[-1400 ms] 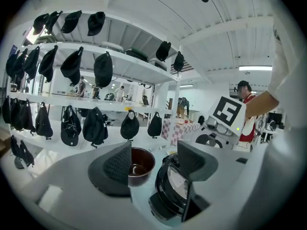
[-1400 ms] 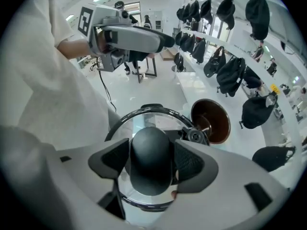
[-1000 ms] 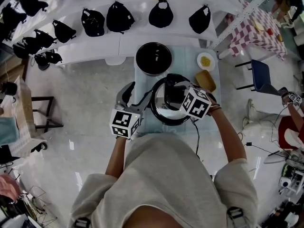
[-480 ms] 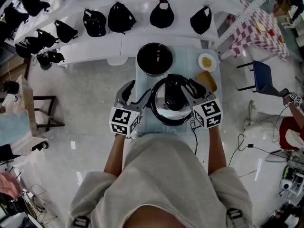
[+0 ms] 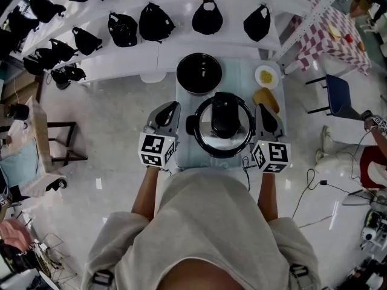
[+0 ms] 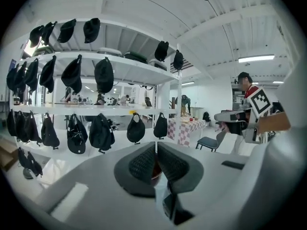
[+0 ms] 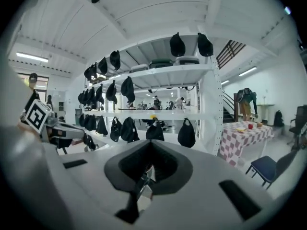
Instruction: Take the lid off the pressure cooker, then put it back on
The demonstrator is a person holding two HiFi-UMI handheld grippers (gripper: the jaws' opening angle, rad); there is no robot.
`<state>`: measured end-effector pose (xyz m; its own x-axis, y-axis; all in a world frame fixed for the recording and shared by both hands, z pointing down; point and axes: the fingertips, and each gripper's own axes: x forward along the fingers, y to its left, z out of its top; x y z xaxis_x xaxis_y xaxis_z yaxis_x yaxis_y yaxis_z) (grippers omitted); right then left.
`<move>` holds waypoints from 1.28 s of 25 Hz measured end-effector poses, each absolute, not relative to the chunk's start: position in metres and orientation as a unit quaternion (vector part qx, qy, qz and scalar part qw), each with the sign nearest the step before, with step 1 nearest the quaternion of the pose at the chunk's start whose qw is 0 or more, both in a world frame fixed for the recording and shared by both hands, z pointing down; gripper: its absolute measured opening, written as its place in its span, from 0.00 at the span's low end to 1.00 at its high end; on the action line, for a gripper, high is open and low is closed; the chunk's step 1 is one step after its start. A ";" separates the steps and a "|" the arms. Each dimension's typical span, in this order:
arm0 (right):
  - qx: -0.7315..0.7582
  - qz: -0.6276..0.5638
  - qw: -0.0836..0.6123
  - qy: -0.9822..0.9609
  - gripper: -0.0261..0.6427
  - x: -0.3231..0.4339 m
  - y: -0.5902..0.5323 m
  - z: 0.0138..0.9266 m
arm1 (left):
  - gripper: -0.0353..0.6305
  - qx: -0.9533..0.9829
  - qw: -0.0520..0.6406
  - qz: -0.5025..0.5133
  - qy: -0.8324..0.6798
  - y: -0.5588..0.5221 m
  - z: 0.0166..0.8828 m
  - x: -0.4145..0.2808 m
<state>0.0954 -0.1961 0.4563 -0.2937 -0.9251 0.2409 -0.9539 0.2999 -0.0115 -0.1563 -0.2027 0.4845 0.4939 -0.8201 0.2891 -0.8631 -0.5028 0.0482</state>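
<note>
The pressure cooker (image 5: 222, 139) stands on the small table (image 5: 186, 153) in the head view. Its lid is on, with the black handle (image 5: 224, 115) across the top. My left gripper (image 5: 173, 106) hangs just left of the cooker and is apart from it. Its jaws have just closed with nothing between them, and the left gripper view shows the pads (image 6: 144, 163) together. My right gripper (image 5: 261, 107) is just right of the cooker, its jaws also just closed and empty. In the right gripper view they (image 7: 151, 150) meet.
A black inner pot (image 5: 199, 73) sits behind the cooker. A small plate (image 5: 266, 76) of yellow food and a brown lump (image 5: 266, 99) lie at the table's right. White shelves (image 5: 151, 44) with black caps stand beyond, and a blue chair (image 5: 336, 95) stands to the right.
My right gripper has come off the lid's handle, swung out to the cooker's right side and shut. My left gripper has stayed in place, and its open jaws have shut.
</note>
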 end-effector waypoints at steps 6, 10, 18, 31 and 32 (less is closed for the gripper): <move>0.584 0.068 0.116 -0.801 0.04 0.100 -0.191 0.462 | 0.07 0.854 0.097 0.121 -0.496 -0.204 0.494 -0.160; 0.583 0.073 0.119 -0.801 0.04 0.099 -0.189 0.468 | 0.06 0.854 0.101 0.123 -0.494 -0.203 0.499 -0.158; 0.577 0.078 0.124 -0.803 0.04 0.095 -0.190 0.471 | 0.07 0.854 0.102 0.120 -0.496 -0.206 0.496 -0.156; 0.575 0.076 0.132 -0.804 0.04 0.092 -0.192 0.474 | 0.06 0.854 0.103 0.116 -0.497 -0.208 0.496 -0.157; 0.574 0.076 0.133 -0.804 0.04 0.092 -0.192 0.474 | 0.06 0.854 0.104 0.116 -0.497 -0.208 0.495 -0.157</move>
<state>0.0917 -0.1922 0.4739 -0.3056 -0.9034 0.3009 -0.9438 0.3291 0.0294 -0.1571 -0.2079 0.4953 0.4784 -0.8247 0.3017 -0.8729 -0.4840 0.0609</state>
